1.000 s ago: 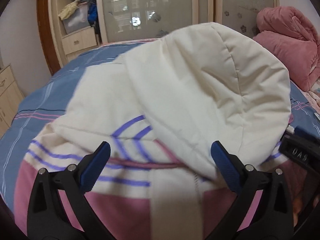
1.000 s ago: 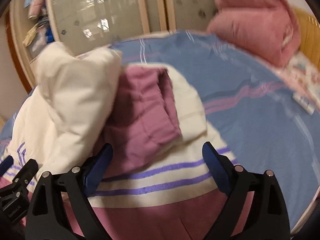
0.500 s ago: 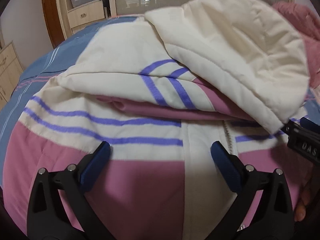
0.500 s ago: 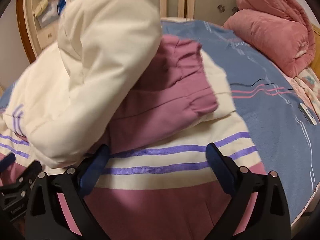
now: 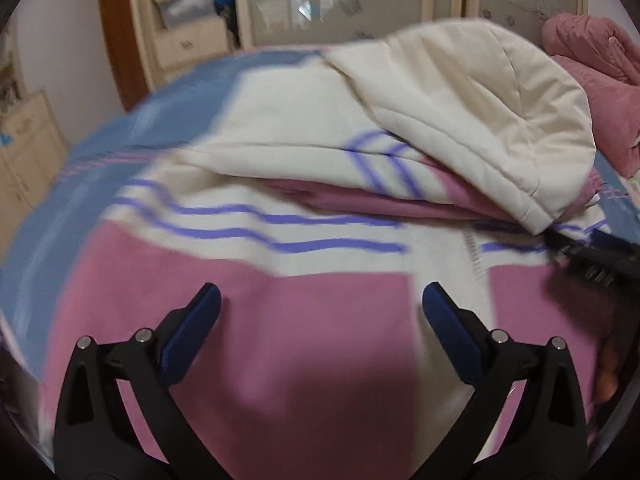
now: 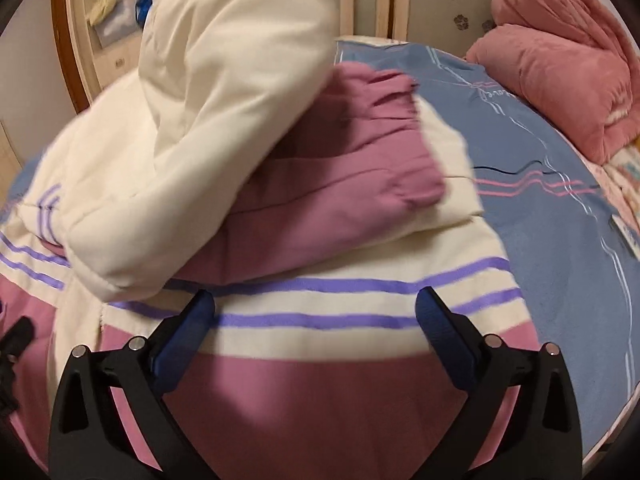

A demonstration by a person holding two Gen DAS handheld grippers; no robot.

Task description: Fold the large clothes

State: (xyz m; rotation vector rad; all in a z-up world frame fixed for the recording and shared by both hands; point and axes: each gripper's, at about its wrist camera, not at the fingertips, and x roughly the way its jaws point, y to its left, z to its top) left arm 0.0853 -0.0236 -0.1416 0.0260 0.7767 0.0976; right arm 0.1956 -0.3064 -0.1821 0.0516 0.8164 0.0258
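A large hooded jacket (image 5: pixel 304 288), pink and cream with purple stripes, lies on the bed (image 5: pixel 100 152). Its cream hood (image 5: pixel 472 120) is folded down over the chest, and a pink sleeve (image 6: pixel 360 140) lies folded across the body under the hood (image 6: pixel 208 128). My left gripper (image 5: pixel 320 304) is open and empty above the pink lower part. My right gripper (image 6: pixel 316 304) is open and empty above the striped band (image 6: pixel 320 316). The right gripper also shows at the right edge of the left wrist view (image 5: pixel 592 256).
The bed has a blue striped sheet (image 6: pixel 560 240). A rolled pink quilt (image 6: pixel 560 80) lies at the bed's far right. A wardrobe with glass doors (image 5: pixel 340 0) and open shelves stands behind the bed, and a low cabinet (image 5: pixel 24 152) stands at the left.
Both grippers have drawn back toward the jacket's lower part. The hood has come down to rest over the chest and folded sleeve.
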